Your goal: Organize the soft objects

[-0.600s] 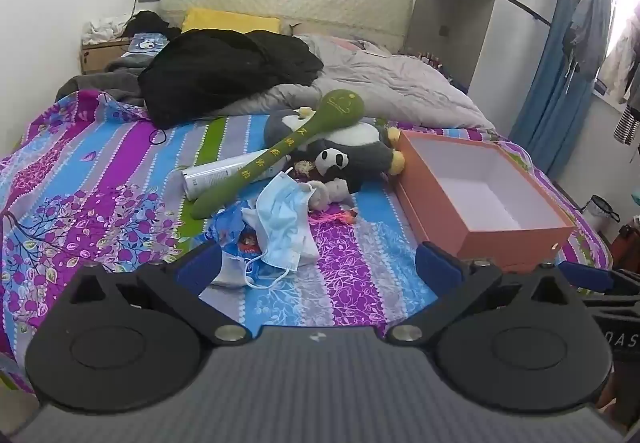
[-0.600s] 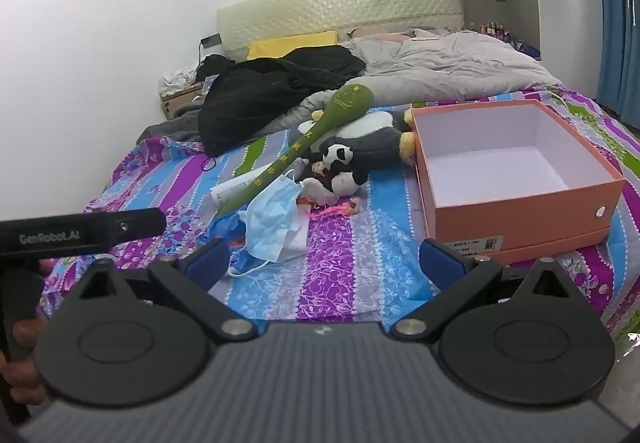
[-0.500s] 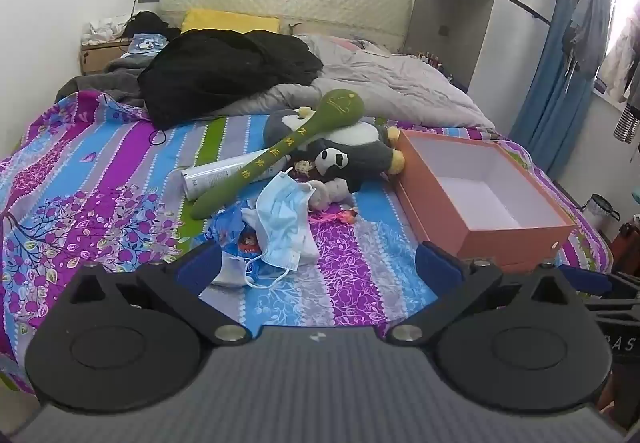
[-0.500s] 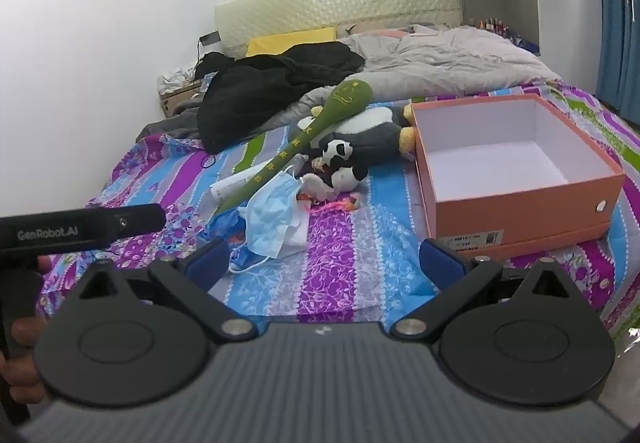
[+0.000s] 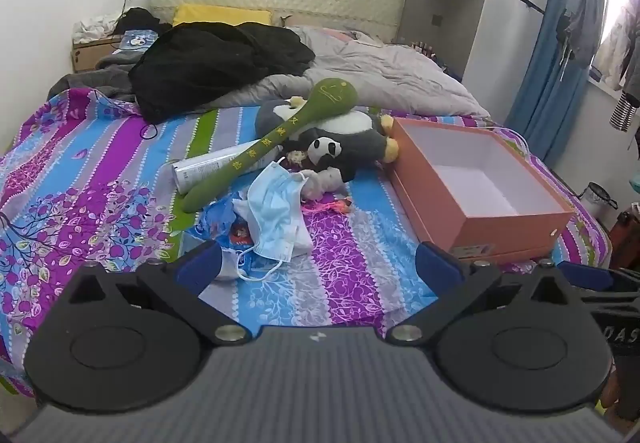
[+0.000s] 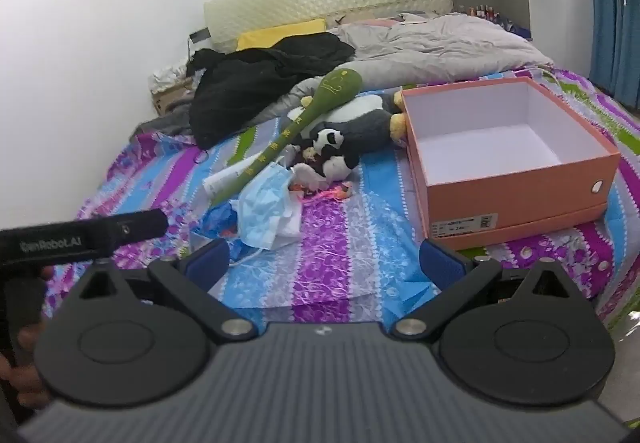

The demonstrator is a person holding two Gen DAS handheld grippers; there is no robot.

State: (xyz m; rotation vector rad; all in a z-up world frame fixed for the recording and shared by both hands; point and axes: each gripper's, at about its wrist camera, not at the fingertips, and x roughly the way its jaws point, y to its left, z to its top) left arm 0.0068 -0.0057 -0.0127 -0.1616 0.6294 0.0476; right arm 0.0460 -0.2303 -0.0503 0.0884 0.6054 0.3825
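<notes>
A heap of soft things lies mid-bed: a long green plush stick (image 5: 280,139) (image 6: 304,115), a grey penguin plush (image 5: 352,135) (image 6: 360,123), a small panda plush (image 5: 326,149) (image 6: 332,147) and blue face masks (image 5: 276,211) (image 6: 266,203). To their right stands an empty orange shoebox (image 5: 480,179) (image 6: 508,159). My left gripper (image 5: 318,267) hovers open over the near bed edge, nothing between its fingers. My right gripper (image 6: 324,263) is open too, short of the masks and box.
A white tube (image 5: 208,167) lies under the green stick. Black clothing (image 5: 216,63) and a grey duvet (image 5: 380,75) cover the bed's far half. A hand (image 6: 20,359) holds the other gripper at the right view's left edge. Blue curtains (image 5: 552,71) hang right.
The right wrist view has shifted a little, with the box and toys sitting slightly lower and closer. The left view is nearly unchanged. Both grippers stay open.
</notes>
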